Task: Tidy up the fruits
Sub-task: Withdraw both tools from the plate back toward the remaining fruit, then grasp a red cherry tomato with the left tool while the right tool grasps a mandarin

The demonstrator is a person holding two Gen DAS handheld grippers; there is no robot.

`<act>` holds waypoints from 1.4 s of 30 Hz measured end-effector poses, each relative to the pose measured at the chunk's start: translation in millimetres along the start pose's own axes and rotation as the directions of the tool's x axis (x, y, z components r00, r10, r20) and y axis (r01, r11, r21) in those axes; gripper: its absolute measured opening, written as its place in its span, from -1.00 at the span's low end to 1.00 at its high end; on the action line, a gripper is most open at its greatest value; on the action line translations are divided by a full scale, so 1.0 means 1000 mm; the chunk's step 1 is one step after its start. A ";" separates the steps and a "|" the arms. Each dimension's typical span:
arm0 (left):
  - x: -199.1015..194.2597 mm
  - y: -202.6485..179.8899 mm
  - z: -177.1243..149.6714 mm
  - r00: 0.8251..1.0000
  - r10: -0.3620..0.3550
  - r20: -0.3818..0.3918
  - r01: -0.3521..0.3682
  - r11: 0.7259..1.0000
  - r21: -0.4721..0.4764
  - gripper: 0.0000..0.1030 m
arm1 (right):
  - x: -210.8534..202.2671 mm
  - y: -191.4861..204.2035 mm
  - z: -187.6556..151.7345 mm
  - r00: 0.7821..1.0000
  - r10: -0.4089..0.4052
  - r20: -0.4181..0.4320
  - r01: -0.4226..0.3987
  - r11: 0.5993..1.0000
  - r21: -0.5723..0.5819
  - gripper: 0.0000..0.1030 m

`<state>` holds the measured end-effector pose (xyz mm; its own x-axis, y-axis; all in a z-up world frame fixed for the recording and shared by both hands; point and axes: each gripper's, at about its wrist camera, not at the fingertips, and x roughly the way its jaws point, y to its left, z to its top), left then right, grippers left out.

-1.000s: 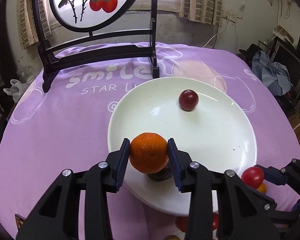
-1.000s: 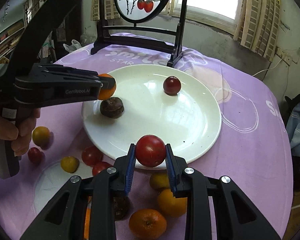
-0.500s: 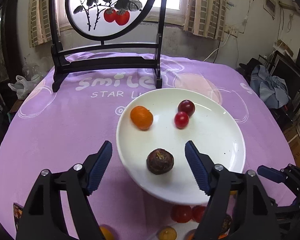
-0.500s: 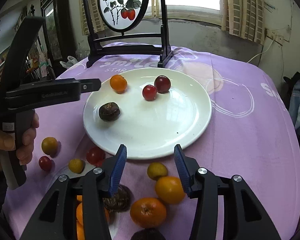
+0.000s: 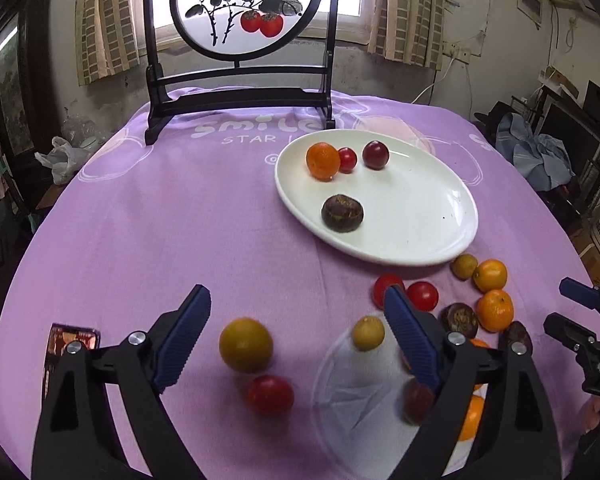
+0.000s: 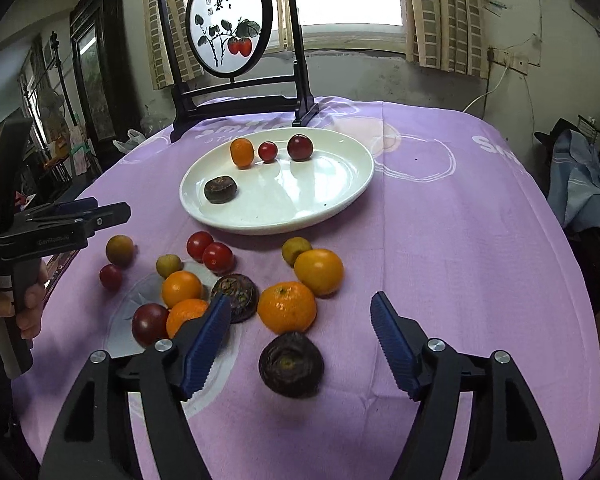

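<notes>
Four fruits sit on the white oval ceramic plate [image 6: 352,184]: a small orange mandarin [image 6: 242,153], a red cherry tomato [image 6: 267,151] just beside it, a dark red plum [image 6: 300,147] near the far rim, and a dark brown wrinkled fruit [image 6: 220,189] alone toward the near left. The rest lie loose on the purple printed tablecloth [image 6: 460,248], clustered in front of the plate.

The main risk, as I judge it, is rolling: round fruit on cloth can be nudged off by a finger closing off-centre, and the close-packed cluster means one pad could push a neighbour, such as the larger orange mandarin [image 6: 287,307], while reaching for the dark ribbed fruit [image 6: 291,363]. A fruit dropped onto the smooth plate could roll into the three already there. The soft tomatoes could bruise if squeezed hard.

The right gripper [image 6: 300,344] has its jaws wide apart, holding nothing, with the dark ribbed fruit between and just ahead of its blue pads. The left gripper [image 5: 296,338] is likewise spread wide and empty, hovering over a yellow round fruit [image 5: 245,345] and a red cherry tomato on the cloth [image 5: 270,394], touching neither
</notes>
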<state>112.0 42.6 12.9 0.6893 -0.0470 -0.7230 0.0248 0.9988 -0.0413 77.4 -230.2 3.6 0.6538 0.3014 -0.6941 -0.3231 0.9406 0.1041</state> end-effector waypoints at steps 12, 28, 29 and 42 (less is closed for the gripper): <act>-0.012 0.021 -0.053 0.998 0.020 -0.057 -0.022 0.999 -0.036 0.71 | -0.017 0.013 -0.033 0.999 0.038 -0.012 -0.038 0.998 0.047 0.63; 0.021 0.013 -0.071 0.985 0.029 -0.170 -0.026 0.999 0.022 -0.10 | -0.018 0.025 -0.046 0.994 0.101 -0.038 -0.100 0.995 0.018 0.63; 0.021 0.010 -0.070 0.986 0.040 -0.163 -0.035 0.999 0.038 -0.24 | -0.018 0.026 -0.046 0.994 0.105 -0.037 -0.105 0.994 0.015 0.63; 0.026 0.014 -0.063 0.987 0.014 -0.162 -0.013 1.000 0.007 -0.41 | -0.019 0.062 -0.046 0.982 0.171 -0.082 -0.177 0.981 -0.081 0.63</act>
<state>84.8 55.0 -50.3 0.5629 -0.0339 -0.8258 0.0208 0.9994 -0.0269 13.4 -185.2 -10.0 0.5308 0.4438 -0.7220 -0.4881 0.8565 0.1677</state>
